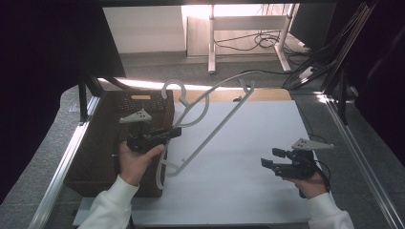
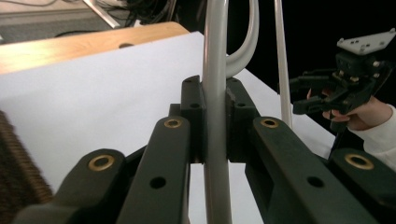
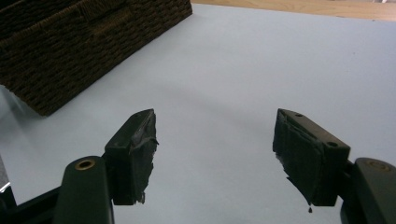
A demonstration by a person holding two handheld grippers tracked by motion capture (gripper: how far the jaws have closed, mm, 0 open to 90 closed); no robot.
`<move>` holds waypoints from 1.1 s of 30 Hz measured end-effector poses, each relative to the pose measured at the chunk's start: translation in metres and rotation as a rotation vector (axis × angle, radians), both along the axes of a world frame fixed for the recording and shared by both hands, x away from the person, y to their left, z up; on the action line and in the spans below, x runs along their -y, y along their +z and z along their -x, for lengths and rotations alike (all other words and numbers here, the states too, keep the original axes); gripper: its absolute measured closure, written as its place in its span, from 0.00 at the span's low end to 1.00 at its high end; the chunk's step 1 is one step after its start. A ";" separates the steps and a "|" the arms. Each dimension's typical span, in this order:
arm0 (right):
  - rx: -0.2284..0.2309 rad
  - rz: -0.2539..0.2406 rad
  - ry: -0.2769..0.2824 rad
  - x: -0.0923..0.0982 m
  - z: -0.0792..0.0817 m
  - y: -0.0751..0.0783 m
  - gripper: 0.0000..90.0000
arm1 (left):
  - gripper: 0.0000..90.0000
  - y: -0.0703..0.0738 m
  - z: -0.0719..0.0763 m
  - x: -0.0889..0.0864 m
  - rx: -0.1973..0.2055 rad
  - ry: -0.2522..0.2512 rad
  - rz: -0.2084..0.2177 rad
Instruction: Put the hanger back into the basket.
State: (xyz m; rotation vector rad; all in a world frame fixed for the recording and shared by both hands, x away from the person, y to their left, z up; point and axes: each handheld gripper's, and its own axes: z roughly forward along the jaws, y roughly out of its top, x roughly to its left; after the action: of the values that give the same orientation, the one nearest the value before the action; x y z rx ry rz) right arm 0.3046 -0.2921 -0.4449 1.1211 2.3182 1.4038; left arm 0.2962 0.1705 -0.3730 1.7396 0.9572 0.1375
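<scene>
1. Hanging in the air above the white table sheet point(image 1: 248, 157), the white plastic clothes hanger point(image 1: 217, 121) is carried by the left gripper point(image 1: 173, 132), which pinches one of its curved rods just below the hook point(image 1: 173, 90); the hanger's lower end sits near the front right corner of the woven basket point(image 1: 102, 143).
2. Its long straight bar runs on a slant, from low beside the basket's front corner up and away toward the far right of the sheet, so the free length points away from the basket and toward the right-hand side.
3. The left gripper is pressed together on the rod, pads on either side of it; the right gripper point(image 1: 267, 163) stands spread with nothing between its pads and hovers low over the sheet, well apart from the hanger, on the side opposite the basket.
4. The move to come, as I judge it, turns on that gap: the hanger lies up and toward the basket from the right gripper, so the left hand point(image 1: 136, 162) is the nearer one, and the right must cross the sheet toward the straight bar to take a share of it.
5. The left gripper view shows the clamp close up: the hanger rod point(image 2: 215, 93) stands upright between the pads, with the right gripper point(image 2: 303, 95) farther off.
6. The right gripper view shows the spread pads point(image 3: 140, 149) over bare sheet point(image 3: 224, 84), with the basket point(image 3: 70, 42) at the far left.
7. The high view alone gives the hanger's whole outline and slant.
</scene>
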 end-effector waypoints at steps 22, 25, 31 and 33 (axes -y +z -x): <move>-0.021 0.042 0.003 -0.001 -0.003 -0.008 0.32 | 0.91 0.022 -0.008 -0.076 0.028 0.134 -0.052; -0.024 0.046 0.000 0.000 -0.004 -0.009 0.31 | 0.91 0.020 -0.010 -0.088 0.024 0.158 -0.063; -0.030 0.048 -0.007 0.000 -0.004 -0.010 0.31 | 0.91 0.014 -0.012 -0.112 0.017 0.202 -0.098; -0.033 0.049 -0.008 0.000 -0.004 -0.010 0.31 | 0.91 0.013 -0.012 -0.115 0.014 0.208 -0.100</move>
State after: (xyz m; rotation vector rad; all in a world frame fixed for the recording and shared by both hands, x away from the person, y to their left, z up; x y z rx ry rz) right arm 0.3085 -0.2923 -0.4550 1.1463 2.3553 1.3275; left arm 0.3086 0.2859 -0.3602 1.7238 1.1370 0.3370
